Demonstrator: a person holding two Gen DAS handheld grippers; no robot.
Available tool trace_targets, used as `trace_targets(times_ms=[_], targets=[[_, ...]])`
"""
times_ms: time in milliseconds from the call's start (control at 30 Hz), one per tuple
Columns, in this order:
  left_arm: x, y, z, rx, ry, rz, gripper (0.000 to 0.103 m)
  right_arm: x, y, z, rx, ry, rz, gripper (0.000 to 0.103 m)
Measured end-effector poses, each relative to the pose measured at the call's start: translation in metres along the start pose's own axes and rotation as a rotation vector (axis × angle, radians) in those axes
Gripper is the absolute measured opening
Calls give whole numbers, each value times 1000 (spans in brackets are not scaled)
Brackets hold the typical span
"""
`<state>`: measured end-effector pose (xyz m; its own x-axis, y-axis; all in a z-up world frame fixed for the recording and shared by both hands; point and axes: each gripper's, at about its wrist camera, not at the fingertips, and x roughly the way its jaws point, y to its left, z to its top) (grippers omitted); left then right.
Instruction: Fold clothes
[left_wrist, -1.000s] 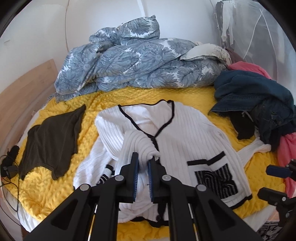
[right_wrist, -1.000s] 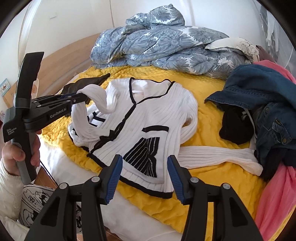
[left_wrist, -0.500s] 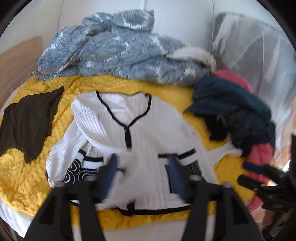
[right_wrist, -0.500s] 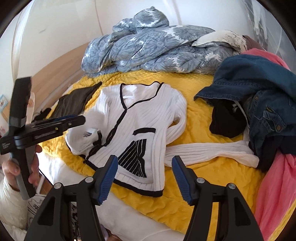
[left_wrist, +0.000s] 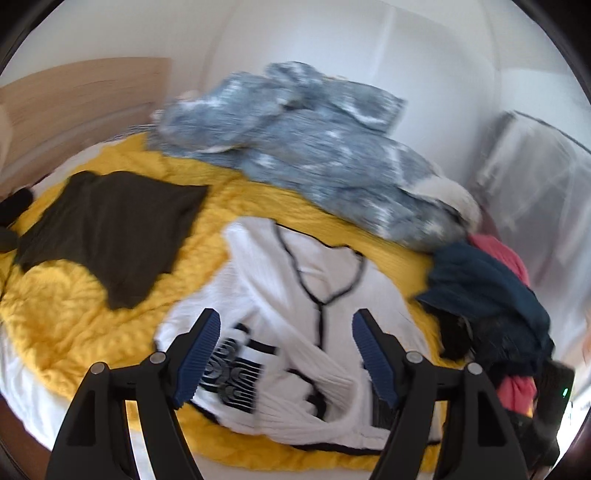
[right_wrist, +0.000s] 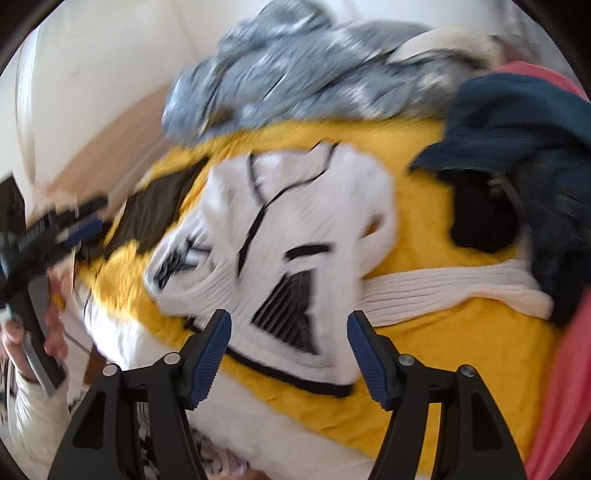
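A white ribbed cardigan with black trim (left_wrist: 280, 295) lies face up on the yellow blanket (left_wrist: 66, 314); its left sleeve is folded across the front. It also shows in the right wrist view (right_wrist: 295, 229), its other sleeve (right_wrist: 443, 288) stretched out to the right. My left gripper (left_wrist: 286, 343) is open and empty above the cardigan's lower front. My right gripper (right_wrist: 290, 343) is open and empty above the cardigan's hem. Both views are blurred.
A dark olive garment (left_wrist: 110, 229) lies left of the cardigan. A blue-grey floral duvet (left_wrist: 314, 147) is heaped at the back. A pile of denim, black and pink clothes (left_wrist: 491, 306) sits at the right. The wooden headboard (left_wrist: 74, 96) is at the far left.
My left gripper let go of the cardigan's sleeve, opened and pulled back to the left. The sleeve now lies across the cardigan's front. My right gripper stayed open and shifted slightly.
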<state>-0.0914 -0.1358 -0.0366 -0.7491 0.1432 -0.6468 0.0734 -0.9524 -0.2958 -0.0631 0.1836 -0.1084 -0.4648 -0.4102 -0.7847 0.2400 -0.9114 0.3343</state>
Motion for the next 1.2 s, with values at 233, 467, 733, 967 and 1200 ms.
trace_targets(times_ms=[233,467,733,967,1200], targets=[[23,39,4,-40,39,100,77,62,25,16,66,188,130,68],[12,49,6,-53,8,79,77,111,63,9,117,351,168,68],[9,58,7,-98,20,18,77,143,63,25,339,413,224,69],[7,64,8,-119,29,1,77,124,66,50,309,290,211,69],[9,64,8,-126,41,-16,77,153,62,62,273,320,155,15]])
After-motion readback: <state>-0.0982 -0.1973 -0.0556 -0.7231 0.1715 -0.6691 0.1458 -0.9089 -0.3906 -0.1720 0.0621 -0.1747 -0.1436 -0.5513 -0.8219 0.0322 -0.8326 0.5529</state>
